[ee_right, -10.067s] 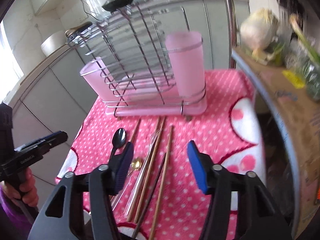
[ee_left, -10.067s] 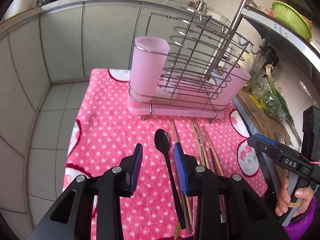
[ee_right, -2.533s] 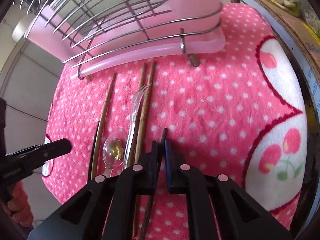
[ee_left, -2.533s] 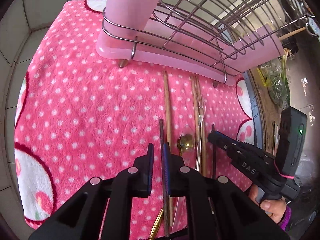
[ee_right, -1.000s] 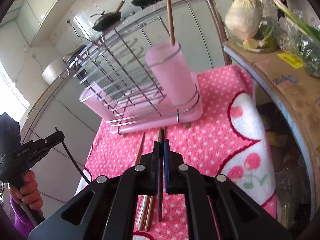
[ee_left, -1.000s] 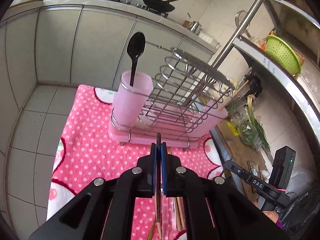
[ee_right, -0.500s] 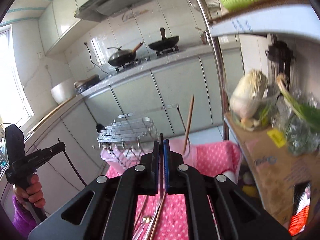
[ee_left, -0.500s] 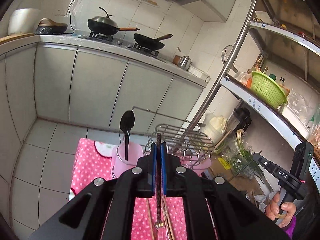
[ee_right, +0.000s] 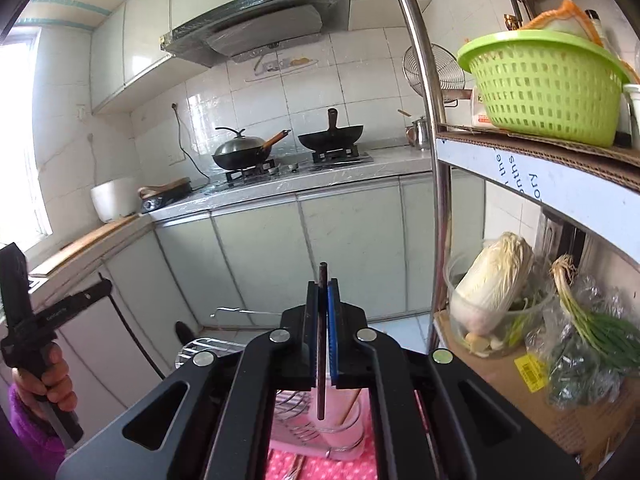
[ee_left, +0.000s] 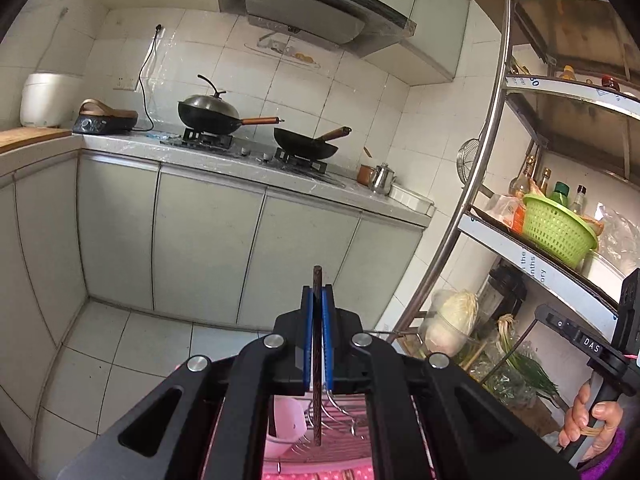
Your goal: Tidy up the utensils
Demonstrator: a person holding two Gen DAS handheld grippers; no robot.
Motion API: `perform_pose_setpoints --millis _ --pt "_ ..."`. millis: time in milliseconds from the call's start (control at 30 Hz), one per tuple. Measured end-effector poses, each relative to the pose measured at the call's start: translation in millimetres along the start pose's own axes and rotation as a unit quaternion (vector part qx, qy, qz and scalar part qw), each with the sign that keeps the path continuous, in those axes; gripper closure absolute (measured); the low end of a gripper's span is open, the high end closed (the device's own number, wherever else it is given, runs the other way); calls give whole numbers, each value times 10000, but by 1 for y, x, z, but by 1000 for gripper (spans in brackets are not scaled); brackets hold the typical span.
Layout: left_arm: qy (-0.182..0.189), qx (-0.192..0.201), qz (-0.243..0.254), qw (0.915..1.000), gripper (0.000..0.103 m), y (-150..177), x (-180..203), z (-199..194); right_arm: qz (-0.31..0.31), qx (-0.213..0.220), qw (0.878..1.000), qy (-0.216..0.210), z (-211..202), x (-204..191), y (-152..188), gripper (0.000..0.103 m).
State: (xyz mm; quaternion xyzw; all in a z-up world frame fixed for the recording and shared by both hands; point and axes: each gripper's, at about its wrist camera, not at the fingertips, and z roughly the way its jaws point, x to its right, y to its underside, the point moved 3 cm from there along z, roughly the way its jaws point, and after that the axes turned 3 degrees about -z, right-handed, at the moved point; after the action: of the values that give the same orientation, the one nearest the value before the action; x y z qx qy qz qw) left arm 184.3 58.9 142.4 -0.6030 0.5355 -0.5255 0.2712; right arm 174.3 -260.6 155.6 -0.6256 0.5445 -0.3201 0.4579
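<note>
Lifting clear of the cloth, left gripper [ee_left: 316,322] and right gripper [ee_right: 323,316] each clamp a dark chopstick [ee_left: 317,400], now raised above the pink rack [ee_right: 340,434], ready for dropping in.

Both views ride on the hand-held grippers, looking forward along the fingers that fill the lower centre of each frame. The left wrist camera faces the stove counter [ee_left: 256,168] across the room, the steel shelf [ee_left: 560,236] curving down its right edge. The right wrist camera faces the same counter [ee_right: 304,176] (from further right, hard against the shelf [ee_right: 536,172]). Both catch the two woks, the hood at top, and the pink rack low beneath the fingers. Each glimpses the other gripper at its edge.
</note>
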Motion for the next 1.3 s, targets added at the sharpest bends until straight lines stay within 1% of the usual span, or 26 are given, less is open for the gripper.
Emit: perform_pose_setpoints --millis 100,167,333,467,600,900,1100,1300 --pt "-188 157 172 9996 99 -1 2 11 -76 -149 9998 71 20 0 10 98" --pt "-340 195 295 9988 99 2 1 21 -75 -303 9995 52 34 1 21 98" --pt "-560 73 452 9974 99 24 -4 45 -84 -624 9980 60 60 0 47 98" --pt "-579 -165 414 9973 99 44 -11 62 -53 -817 9966 18 71 -1 63 98" --pt "-540 -365 329 9973 99 63 -17 73 60 -903 9959 -19 73 1 71 98" --pt "-708 -655 230 9951 99 93 -26 89 143 -981 9950 -88 68 -1 82 98" --pt "-869 -875 261 9920 99 106 -27 97 215 -1014 9946 -114 61 -1 86 98" --pt "-950 -902 329 9908 97 112 -22 96 167 -1082 9939 -141 53 -4 88 98"
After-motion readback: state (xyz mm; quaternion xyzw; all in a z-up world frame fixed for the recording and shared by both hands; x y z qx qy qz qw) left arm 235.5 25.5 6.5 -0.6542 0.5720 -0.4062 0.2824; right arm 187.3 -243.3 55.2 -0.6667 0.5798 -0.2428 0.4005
